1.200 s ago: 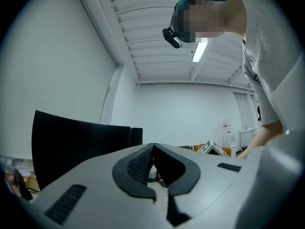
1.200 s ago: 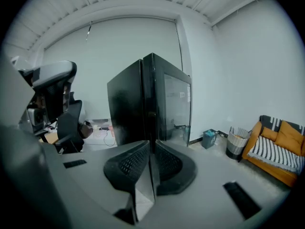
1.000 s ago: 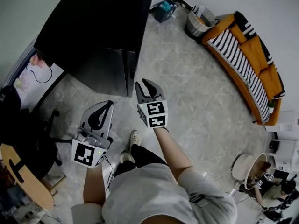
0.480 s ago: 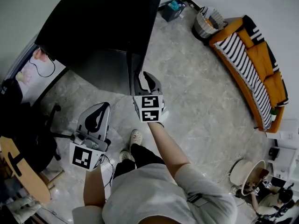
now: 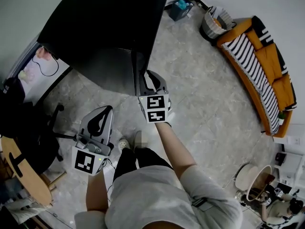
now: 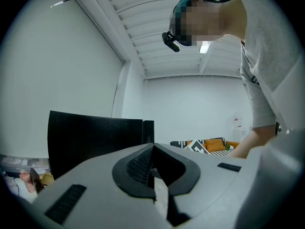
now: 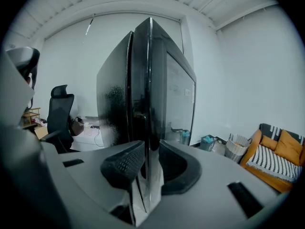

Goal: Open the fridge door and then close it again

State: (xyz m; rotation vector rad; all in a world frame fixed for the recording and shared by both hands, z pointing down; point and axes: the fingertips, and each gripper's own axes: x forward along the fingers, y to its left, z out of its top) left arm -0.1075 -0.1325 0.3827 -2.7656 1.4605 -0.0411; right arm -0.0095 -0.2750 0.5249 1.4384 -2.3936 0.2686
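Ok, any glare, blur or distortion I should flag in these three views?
Head view: the person's shoe is motion-blurred, and the fridge top is nearly featureless black. Left gripper view: fisheye with dark corners, a bright ceiling light. Right gripper view: glossy reflections streak the fridge door edge between the jaws.

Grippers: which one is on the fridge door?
The right gripper: the fridge door edge stands between its jaws, which close on it. The left gripper is held short of it, jaws together on nothing.
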